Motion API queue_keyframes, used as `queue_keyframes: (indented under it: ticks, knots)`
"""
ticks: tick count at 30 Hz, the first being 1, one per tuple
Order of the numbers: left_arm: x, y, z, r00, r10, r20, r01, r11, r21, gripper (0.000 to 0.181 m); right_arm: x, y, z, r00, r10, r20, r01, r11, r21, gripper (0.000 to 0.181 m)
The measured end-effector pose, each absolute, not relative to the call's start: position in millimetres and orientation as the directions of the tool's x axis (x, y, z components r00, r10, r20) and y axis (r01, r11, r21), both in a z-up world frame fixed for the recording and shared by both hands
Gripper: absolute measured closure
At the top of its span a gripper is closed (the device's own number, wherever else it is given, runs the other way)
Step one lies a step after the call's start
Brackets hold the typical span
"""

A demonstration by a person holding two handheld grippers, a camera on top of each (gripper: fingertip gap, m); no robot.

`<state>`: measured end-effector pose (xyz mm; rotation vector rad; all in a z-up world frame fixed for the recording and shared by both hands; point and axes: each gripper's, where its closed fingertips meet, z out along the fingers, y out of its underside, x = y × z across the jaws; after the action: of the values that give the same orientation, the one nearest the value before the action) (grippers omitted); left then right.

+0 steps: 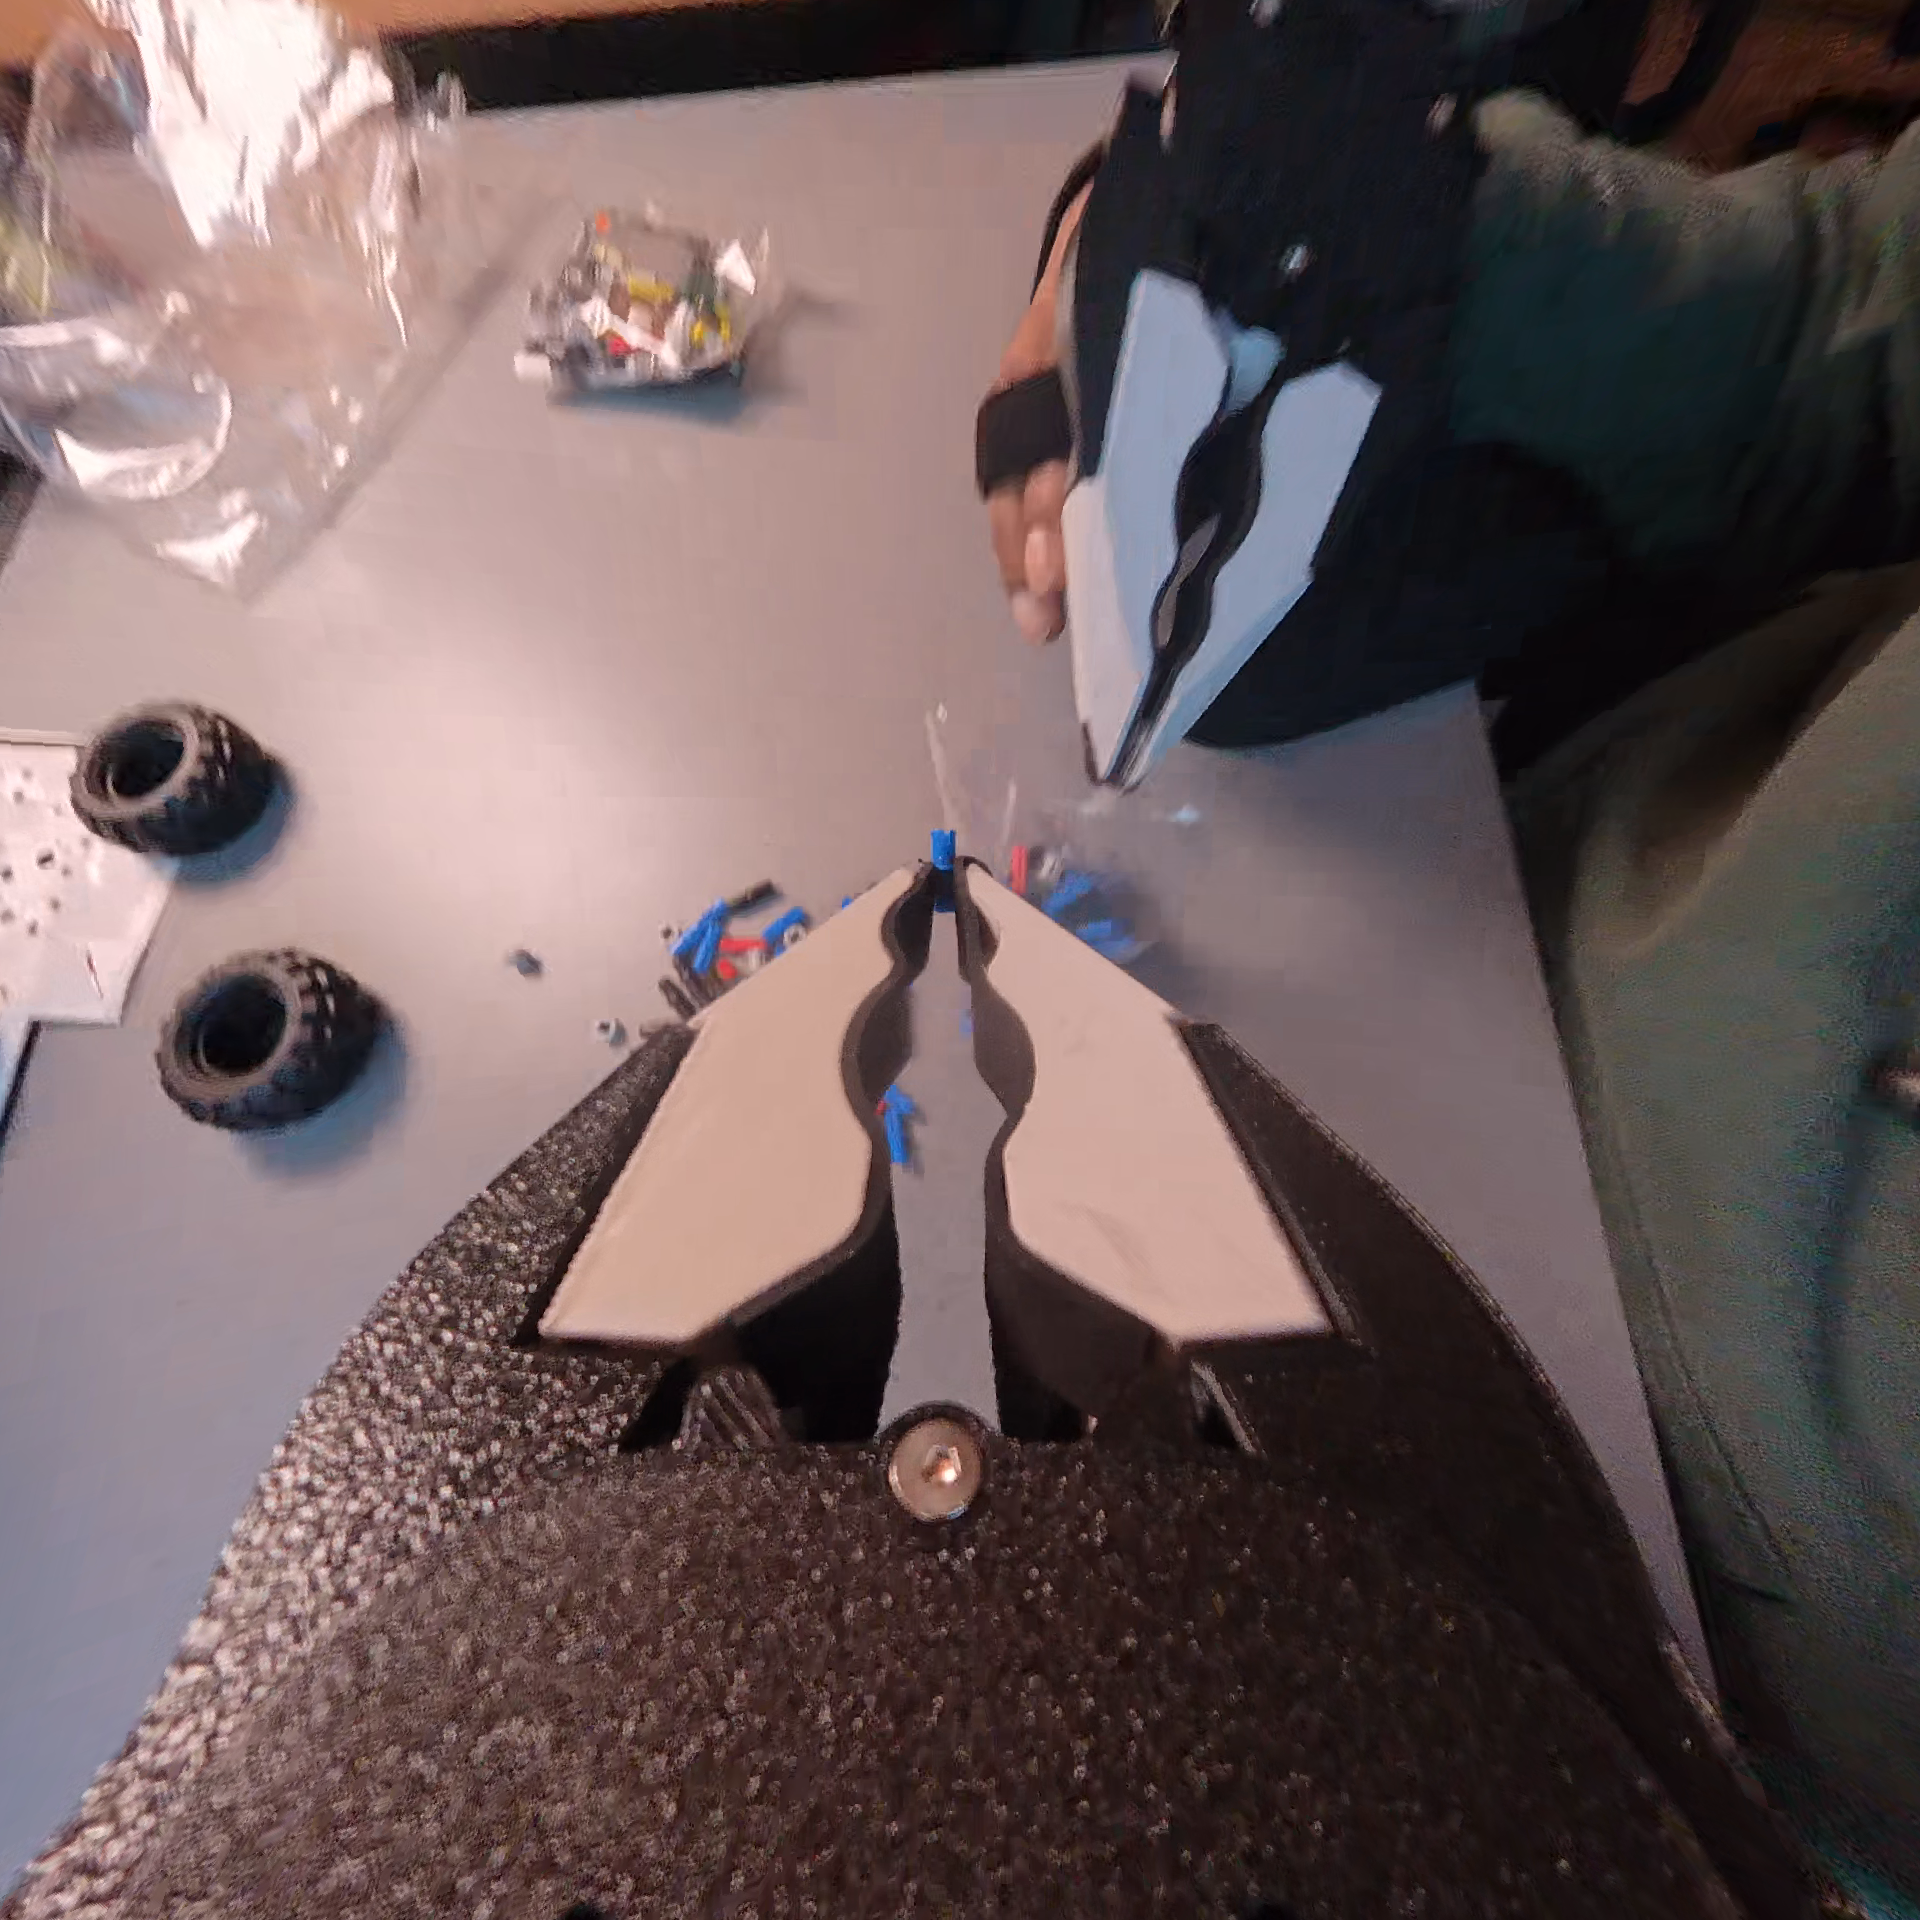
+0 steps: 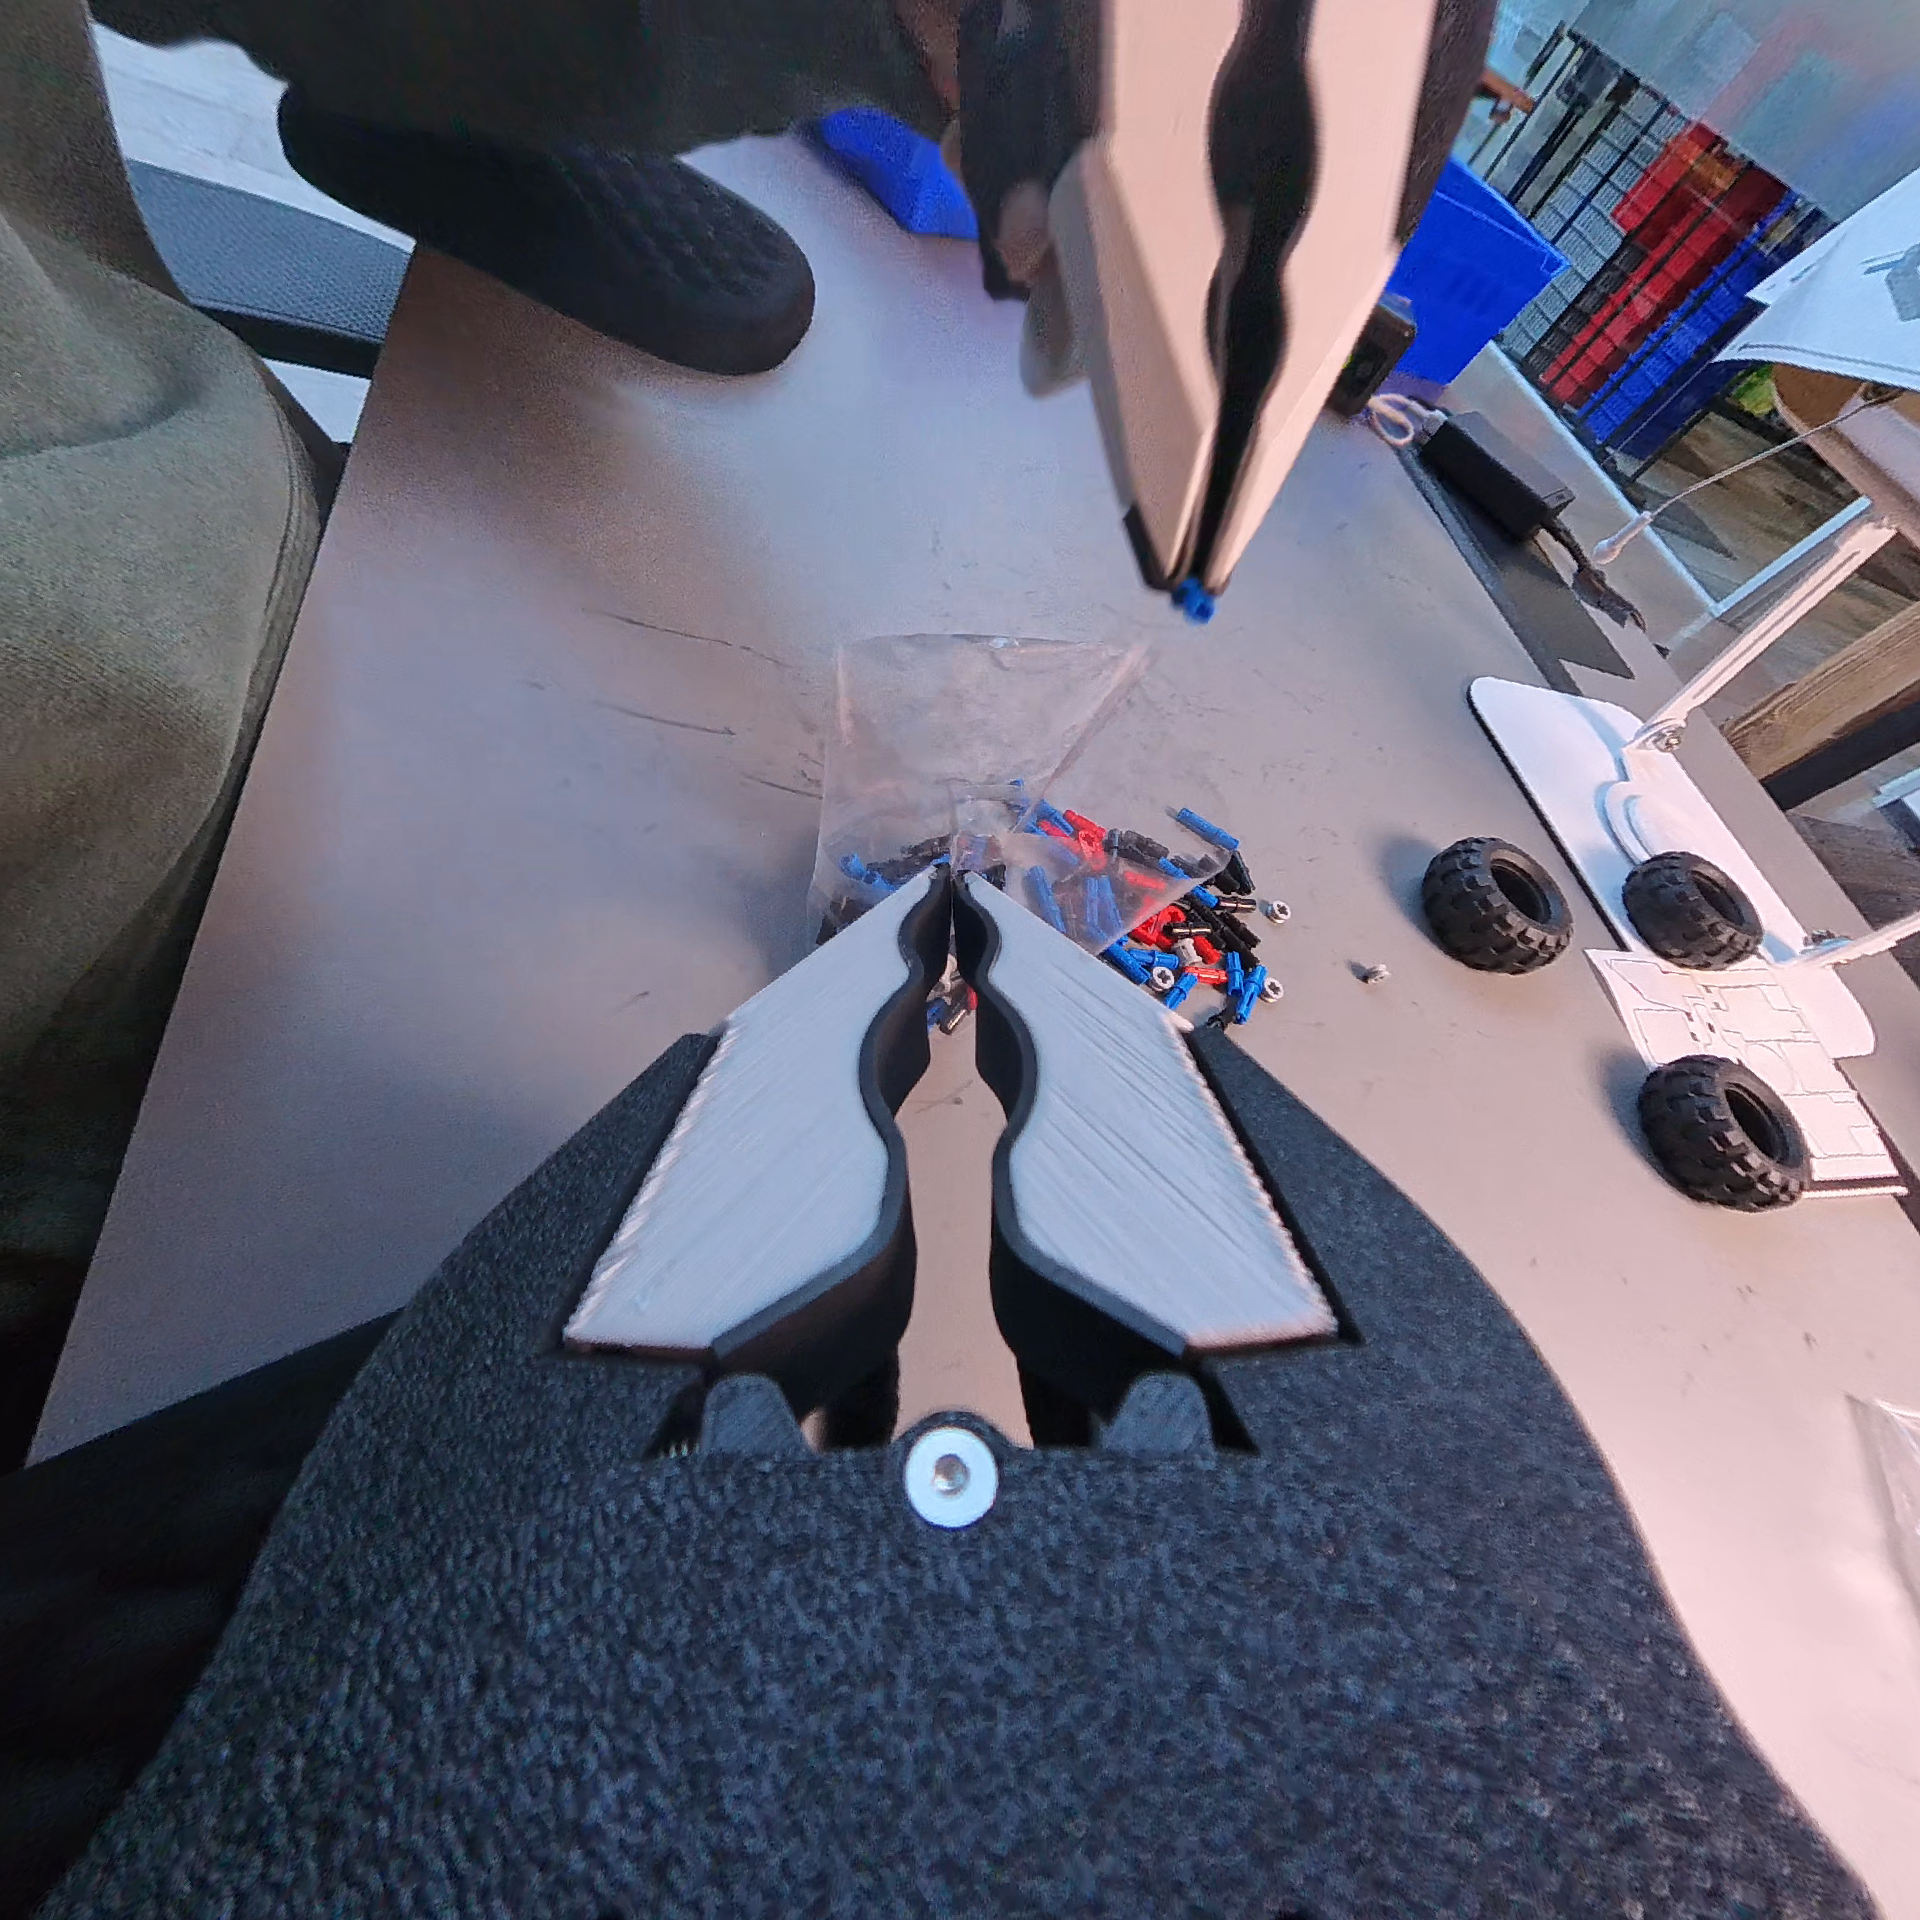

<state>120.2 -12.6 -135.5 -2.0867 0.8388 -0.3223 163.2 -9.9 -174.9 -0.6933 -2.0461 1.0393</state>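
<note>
My left gripper (image 1: 943, 875) is shut on a small blue pin (image 1: 942, 850) and holds it above the grey table (image 1: 520, 644). It also shows at the top of the right wrist view (image 2: 1190, 582), with the blue pin (image 2: 1193, 600) sticking out of its tips. Below lies a pile of blue, red and black pins (image 2: 1143, 914), partly in an open clear bag (image 2: 966, 717). My right gripper (image 2: 951, 881) is shut with its tips over the bag's edge; I cannot tell whether it pinches the plastic. In the left wrist view it hangs at the upper right (image 1: 1117, 774).
Three black toy tyres (image 2: 1496, 904) (image 2: 1688, 909) (image 2: 1720, 1132) and a printed sheet (image 2: 1745, 1039) lie right of the pile, by a white lamp base (image 2: 1558, 748). A bag of mixed parts (image 1: 644, 301) and a large clear bag (image 1: 208, 312) lie farther off. A person's green sleeve (image 1: 1714, 416) borders the table. My right fingertips sit around 7 centimetres from my left ones.
</note>
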Motion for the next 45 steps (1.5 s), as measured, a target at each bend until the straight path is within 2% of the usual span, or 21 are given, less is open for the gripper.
queue_keyframes:
  ticks: [2, 6, 9, 12, 19, 22, 25, 28, 32, 35, 39, 45]
  knots:
    - [136.5, -9.4, -119.1, 0.703, -0.706, -0.089, -0.492, -0.391, -0.778, 0.178, 163.3, -10.0, -174.8, -0.590, 0.721, 0.364, 0.133, 0.531, -0.837, 0.181]
    - [144.5, -3.0, -132.0, 0.665, -0.739, -0.106, -0.576, -0.418, -0.702, 0.175, 164.1, -9.7, -174.2, -0.586, 0.721, 0.370, 0.128, 0.533, -0.837, 0.181]
    - [142.2, -5.6, -131.0, 0.678, -0.732, -0.065, -0.529, -0.426, -0.734, 0.167, 164.8, -9.9, -174.0, -0.586, 0.720, 0.372, 0.124, 0.533, -0.837, 0.181]
    - [120.4, -7.1, -134.2, 0.739, -0.673, -0.022, -0.440, -0.459, -0.772, 0.169, 165.0, -9.9, -173.8, -0.588, 0.719, 0.370, 0.123, 0.531, -0.838, 0.181]
    - [73.8, -28.1, -224.4, 0.824, -0.566, 0.031, -0.420, -0.647, -0.636, 0.169, 164.3, -9.9, -174.6, -0.588, 0.720, 0.369, 0.128, 0.533, -0.836, 0.181]
    - [71.6, -31.1, -240.8, 0.828, -0.560, 0.010, -0.442, -0.664, -0.602, 0.169, 163.8, -9.8, -175.3, -0.587, 0.720, 0.369, 0.132, 0.535, -0.834, 0.181]
    - [70.8, -29.3, -241.1, 0.826, -0.563, -0.014, -0.459, -0.659, -0.595, 0.177, 163.7, -9.7, -175.5, -0.586, 0.721, 0.370, 0.133, 0.535, -0.834, 0.181]
    - [75.1, -24.8, -219.2, 0.818, -0.575, -0.019, -0.449, -0.617, -0.646, 0.178, 163.8, -9.6, -175.3, -0.586, 0.721, 0.369, 0.132, 0.534, -0.835, 0.181]
    - [103.5, -14.5, -150.0, 0.769, -0.639, -0.033, -0.433, -0.483, -0.761, 0.178, 163.4, -10.1, -176.1, -0.589, 0.719, 0.368, 0.136, 0.537, -0.832, 0.181]
    - [131.0, -8.1, -130.0, 0.713, -0.696, -0.083, -0.504, -0.427, -0.751, 0.178, 163.7, -10.1, -176.0, -0.587, 0.719, 0.372, 0.134, 0.539, -0.831, 0.181]
    - [141.2, -2.0, -133.8, 0.681, -0.726, -0.095, -0.565, -0.438, -0.699, 0.173, 164.2, -10.4, -175.7, -0.586, 0.717, 0.377, 0.129, 0.542, -0.830, 0.181]
    - [107.1, -2.6, -140.4, 0.761, -0.644, -0.084, -0.493, -0.490, -0.719, 0.174, 165.0, -10.4, -174.9, -0.588, 0.716, 0.375, 0.125, 0.538, -0.833, 0.181]
